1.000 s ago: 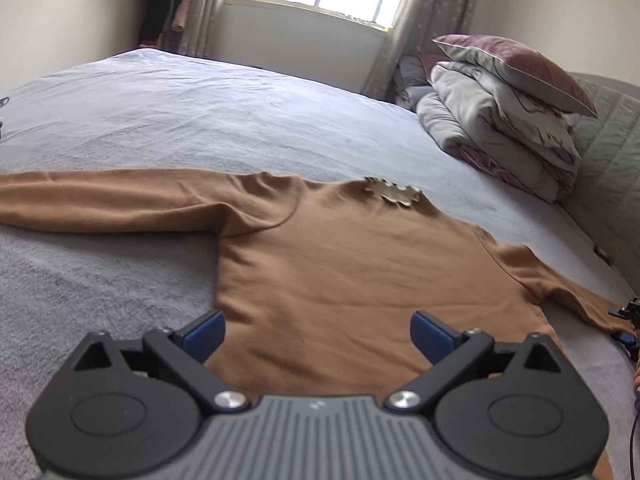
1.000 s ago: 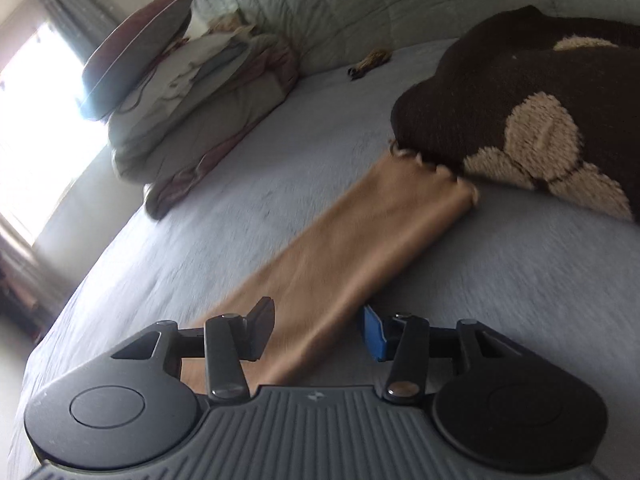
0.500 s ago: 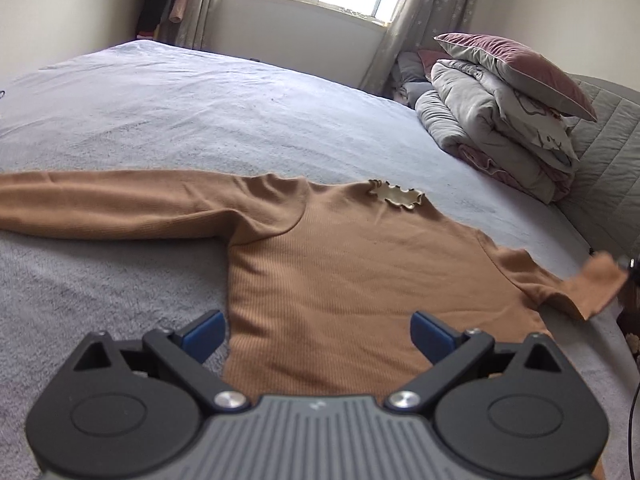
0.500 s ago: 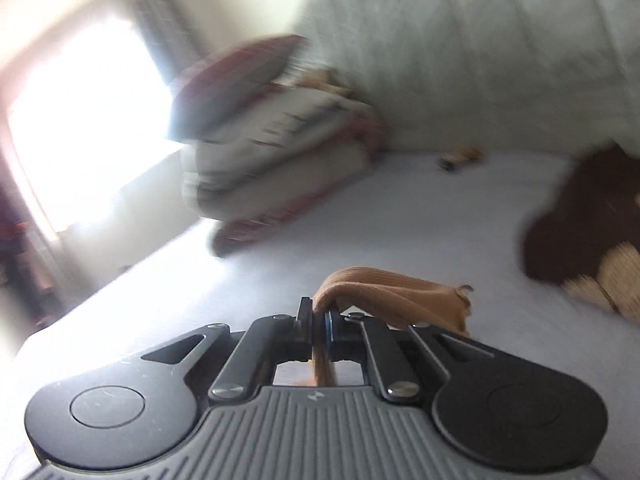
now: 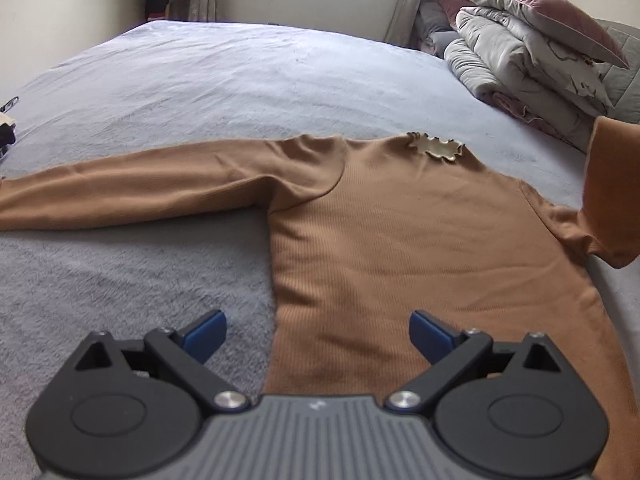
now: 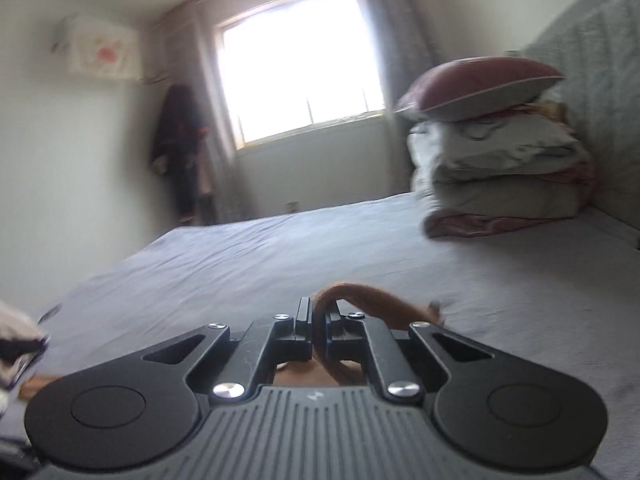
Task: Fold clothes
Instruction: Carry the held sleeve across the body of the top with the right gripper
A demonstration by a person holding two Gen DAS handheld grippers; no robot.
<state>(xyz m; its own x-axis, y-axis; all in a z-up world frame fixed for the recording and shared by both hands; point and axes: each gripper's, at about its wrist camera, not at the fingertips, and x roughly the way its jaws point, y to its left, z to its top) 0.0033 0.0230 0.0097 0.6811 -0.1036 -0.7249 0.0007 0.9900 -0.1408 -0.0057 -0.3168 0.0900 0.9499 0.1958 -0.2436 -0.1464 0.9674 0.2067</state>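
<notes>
A brown long-sleeved sweater (image 5: 420,240) lies flat on the grey bed, its frilled cream collar (image 5: 436,147) pointing toward the window. Its left sleeve (image 5: 132,190) stretches out flat to the left. My left gripper (image 5: 318,330) hovers open over the hem, nothing between its blue pads. The right sleeve (image 5: 612,184) stands lifted off the bed at the right edge. In the right wrist view my right gripper (image 6: 318,316) is shut on that sleeve's cuff (image 6: 368,304), which loops over the fingers.
A stack of folded duvets with a mauve pillow (image 5: 536,52) sits at the head of the bed by the quilted headboard (image 6: 600,92). Dark clothes hang in the corner (image 6: 180,148) beside the window. Some small items (image 5: 6,124) lie at the bed's left edge.
My right gripper closed on the right sleeve's cuff, then lifted and swung it up and over toward the sweater's body, rolling as it went. The left gripper stayed open and tipped down slightly.
</notes>
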